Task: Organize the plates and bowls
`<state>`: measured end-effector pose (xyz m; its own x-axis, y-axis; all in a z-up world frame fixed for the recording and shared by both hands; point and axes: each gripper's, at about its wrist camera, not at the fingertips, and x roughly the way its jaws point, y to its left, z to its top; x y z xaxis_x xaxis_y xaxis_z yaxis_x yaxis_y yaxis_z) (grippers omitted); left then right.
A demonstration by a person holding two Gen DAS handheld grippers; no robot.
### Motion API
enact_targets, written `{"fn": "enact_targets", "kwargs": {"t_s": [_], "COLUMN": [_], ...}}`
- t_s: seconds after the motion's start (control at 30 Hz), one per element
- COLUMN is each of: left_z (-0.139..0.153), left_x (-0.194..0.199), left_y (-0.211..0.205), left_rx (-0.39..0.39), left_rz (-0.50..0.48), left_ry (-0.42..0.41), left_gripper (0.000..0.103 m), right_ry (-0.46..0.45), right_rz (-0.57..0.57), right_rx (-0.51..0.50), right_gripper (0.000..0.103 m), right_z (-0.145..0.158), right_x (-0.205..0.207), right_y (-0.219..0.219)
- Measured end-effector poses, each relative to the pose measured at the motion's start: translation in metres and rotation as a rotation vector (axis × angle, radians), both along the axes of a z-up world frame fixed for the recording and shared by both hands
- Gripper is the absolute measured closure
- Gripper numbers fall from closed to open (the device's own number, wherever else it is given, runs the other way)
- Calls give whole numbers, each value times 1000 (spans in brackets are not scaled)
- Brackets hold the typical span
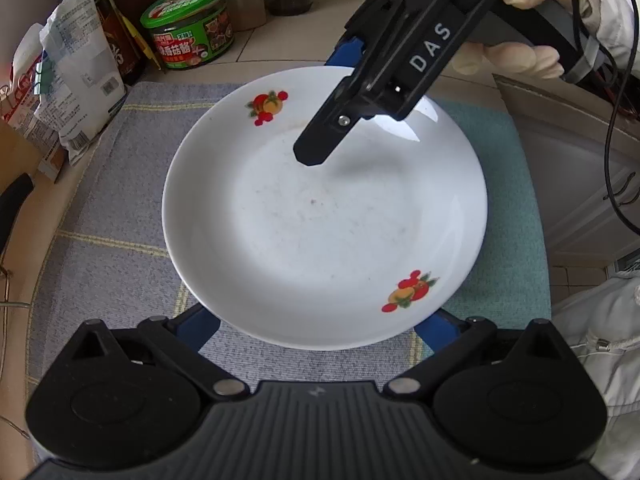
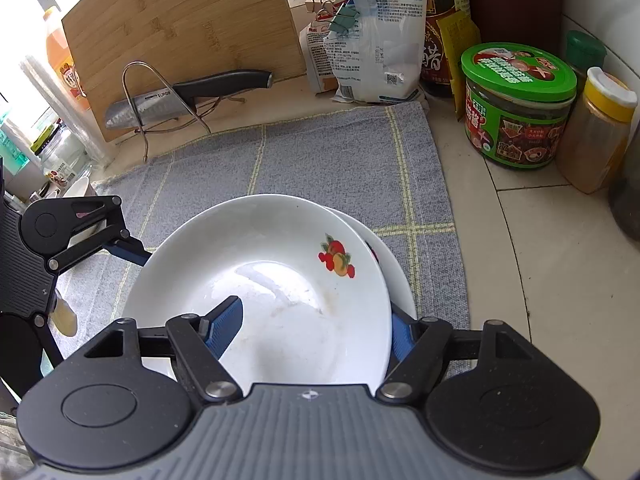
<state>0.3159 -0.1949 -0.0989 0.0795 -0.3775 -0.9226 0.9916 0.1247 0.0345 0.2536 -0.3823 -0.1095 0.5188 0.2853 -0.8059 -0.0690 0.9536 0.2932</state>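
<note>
A white plate with fruit prints (image 1: pixel 320 232) (image 2: pixel 280 248) lies off-centre on a second white plate (image 2: pixel 396 272), which peeks out at the right. My right gripper (image 2: pixel 316 316) (image 1: pixel 326 104) is shut on the top plate's rim, one blue finger (image 2: pixel 226 320) on the inside and the other under the outer edge. The left gripper (image 1: pixel 318 328) (image 2: pixel 100 264) stands open at the opposite rim. Its two blue fingers (image 1: pixel 200 328) are spread wide, with their tips hidden beneath the plate.
The plates sit on a grey checked cloth (image 2: pixel 320 152) over a teal one (image 1: pixel 512 200). A green-lidded jar (image 2: pixel 516 104), spice bottles and clipped bags (image 2: pixel 376 32) line the back. A knife on a wire rack (image 2: pixel 180 96) leans by a bamboo board (image 2: pixel 184 40).
</note>
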Motion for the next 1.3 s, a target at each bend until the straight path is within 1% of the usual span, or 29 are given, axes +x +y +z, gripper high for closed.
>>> {"fn": "enact_targets", "kwargs": {"t_s": [0.13,0.3,0.4,0.5,0.7,0.9,0.97,1.07,1.17,1.23,1.3], "left_z": [0,1,0,0,0,0,1,1,2,3,4], "left_x": [1,1,0,1,1,1,1,1,-1,-2,-3], "left_y": [-1,-2,-2,-1,0,0,1,1,2,2,3], "left_rx": [3,6,6,4,-3,-10,-13,-21,-27,-31,-35], "left_rz": [-4,-7,-14,-13,-20,-23,-23,-19,-14,-11,-11], "left_ry": [5,5,4,9,11,15,17,20,18,17,15], "left_gripper": [1,1,1,1,1,1,1,1,1,1,1], "right_ry": [2,11,24,29,56,102,126,168,175,167,160], "right_rz": [6,2,-5,-6,-32,-70,-101,-161,-183,-181,-173], "right_rx": [-2,-4,3,-25,-30,-24,2,76,119,101,59], "right_gripper": [17,12,4,1,0,0,0,0,0,0,0], "right_z": [0,-1,-1,0,1,2,2,0,-1,0,1], "right_x": [1,3,5,7,10,14,16,20,20,18,16], "right_y": [3,6,9,16,18,17,14,3,-2,1,8]}}
